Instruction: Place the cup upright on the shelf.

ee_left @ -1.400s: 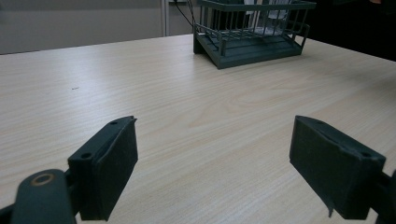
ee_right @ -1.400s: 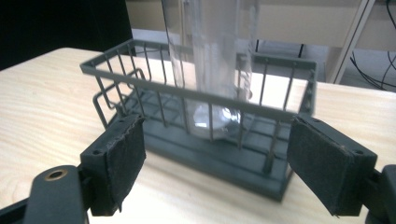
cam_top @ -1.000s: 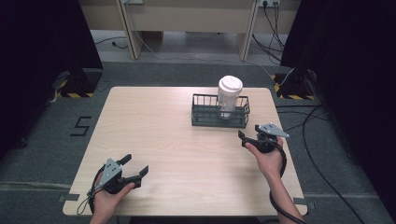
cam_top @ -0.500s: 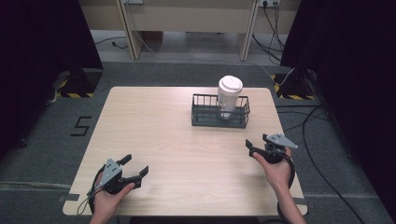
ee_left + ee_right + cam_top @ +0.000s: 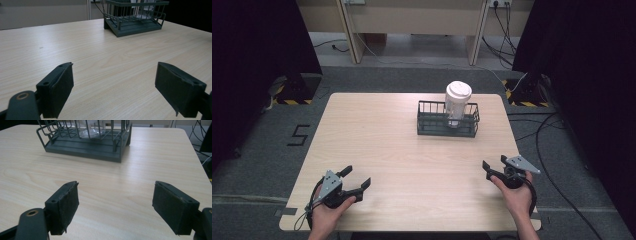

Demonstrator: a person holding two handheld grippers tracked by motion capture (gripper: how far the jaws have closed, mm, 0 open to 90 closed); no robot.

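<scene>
White cup [image 5: 458, 102] well beyond gaping jaws

Bare counter [image 5: 412, 150] lies open between the left hand-held gripper [image 5: 354, 178] and the right hand-held gripper [image 5: 495, 167]; the one obstacle is the wire basket [image 5: 447, 125] at the far right-centre; a lidded cup [image 5: 458, 102] rises above its rim; passage is free around it.

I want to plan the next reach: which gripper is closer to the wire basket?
The right. The right gripper sits near the table's front right edge, just ahead of the basket. The left gripper rests at the front left, farther across the table.
</scene>
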